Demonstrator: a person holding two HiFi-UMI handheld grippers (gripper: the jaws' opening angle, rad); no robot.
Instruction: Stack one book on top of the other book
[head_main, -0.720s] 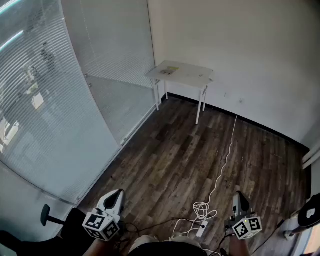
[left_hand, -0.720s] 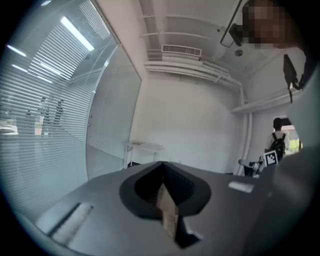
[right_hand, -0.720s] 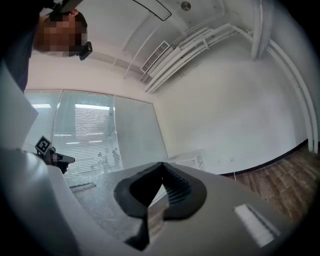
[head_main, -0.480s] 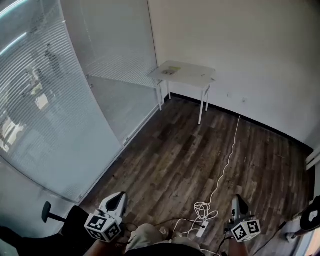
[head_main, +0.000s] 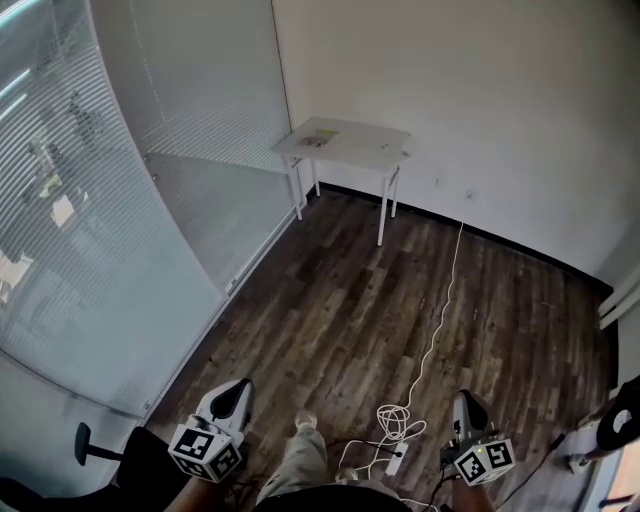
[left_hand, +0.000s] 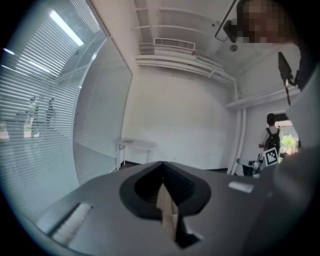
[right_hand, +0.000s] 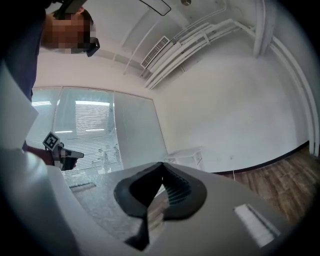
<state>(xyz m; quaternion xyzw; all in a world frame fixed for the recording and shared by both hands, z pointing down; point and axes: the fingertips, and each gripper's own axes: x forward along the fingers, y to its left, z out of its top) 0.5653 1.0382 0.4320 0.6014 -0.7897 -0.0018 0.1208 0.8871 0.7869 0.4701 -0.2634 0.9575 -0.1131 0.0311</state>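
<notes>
The person is standing well back from the small white table (head_main: 365, 150) in the corner, holding the left gripper (head_main: 232, 395) and the right gripper (head_main: 465, 405) low, both with jaws pressed together on nothing. Something flat and pale (head_main: 318, 137) is lying on the table, possibly the books, too small to tell. By my reckoning the whole stacking job is waiting.

Dark plank floor (head_main: 330, 290) runs to a plain white wall (head_main: 480, 100), small white table (head_main: 350, 146) in the far corner by blind-covered glass (head_main: 90, 200) on the left, what looks like a power cable (head_main: 441, 315) trailing nearer.
</notes>
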